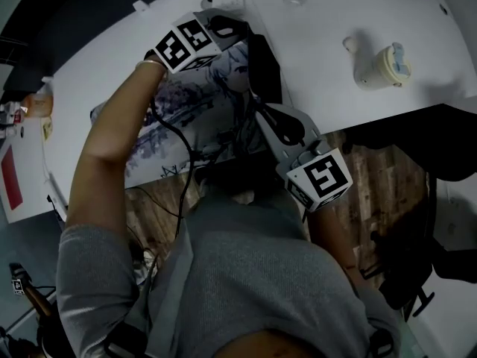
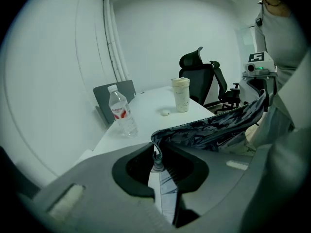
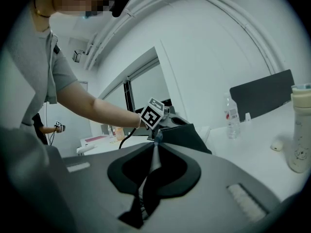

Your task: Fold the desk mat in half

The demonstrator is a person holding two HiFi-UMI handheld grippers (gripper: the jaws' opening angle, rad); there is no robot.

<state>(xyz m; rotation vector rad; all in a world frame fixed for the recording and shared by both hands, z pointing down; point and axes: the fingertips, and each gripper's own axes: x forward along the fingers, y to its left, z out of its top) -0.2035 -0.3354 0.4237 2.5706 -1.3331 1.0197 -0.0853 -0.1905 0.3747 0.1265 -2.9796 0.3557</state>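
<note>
Your left gripper (image 2: 156, 154) is clamped on a corner of the flexible desk mat with blue-grey printed artwork and a black underside (image 1: 186, 118). Your right gripper (image 3: 156, 141) is pinched tight on the mat's lifted edge too, so that the edge sags between the two. The rest of the mat lies print-up along the near side of the white bench (image 1: 335, 21), well apart from the clear plastic water bottle with a red label (image 2: 121, 111) and the tall cream cup (image 2: 181, 94).
</note>
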